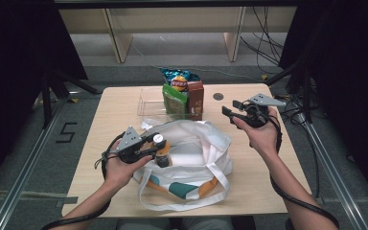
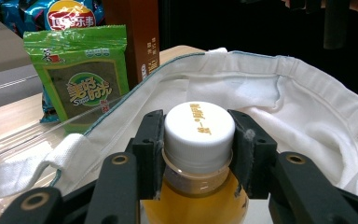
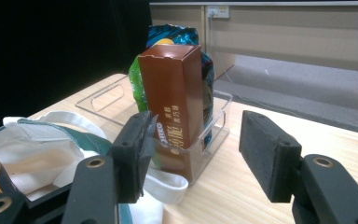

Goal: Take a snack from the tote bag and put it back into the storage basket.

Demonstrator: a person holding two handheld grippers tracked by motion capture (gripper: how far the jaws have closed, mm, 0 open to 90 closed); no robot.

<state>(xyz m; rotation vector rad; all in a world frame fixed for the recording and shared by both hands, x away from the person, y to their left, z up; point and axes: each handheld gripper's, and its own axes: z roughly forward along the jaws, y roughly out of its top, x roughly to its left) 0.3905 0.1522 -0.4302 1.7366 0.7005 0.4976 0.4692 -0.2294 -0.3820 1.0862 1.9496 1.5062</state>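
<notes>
Left gripper view: the left hand-held gripper (image 2: 199, 154) clamps its jaws on the neck of an orange drink bottle (image 2: 198, 196) with a white cap (image 2: 199, 133), its base cut off below, over the open white tote bag (image 2: 307, 116). Beyond stand a seaweed packet (image 2: 81, 77), crisps bag (image 2: 70, 16) and brown carton (image 3: 175, 98). The right hand-held gripper (image 3: 193, 149) hangs wide open, empty, above the surface (image 3: 242, 186).

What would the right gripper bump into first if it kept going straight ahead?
Probably the brown carton standing in the clear tray. The open right gripper points at it, though the tray's wall might come first.
</notes>
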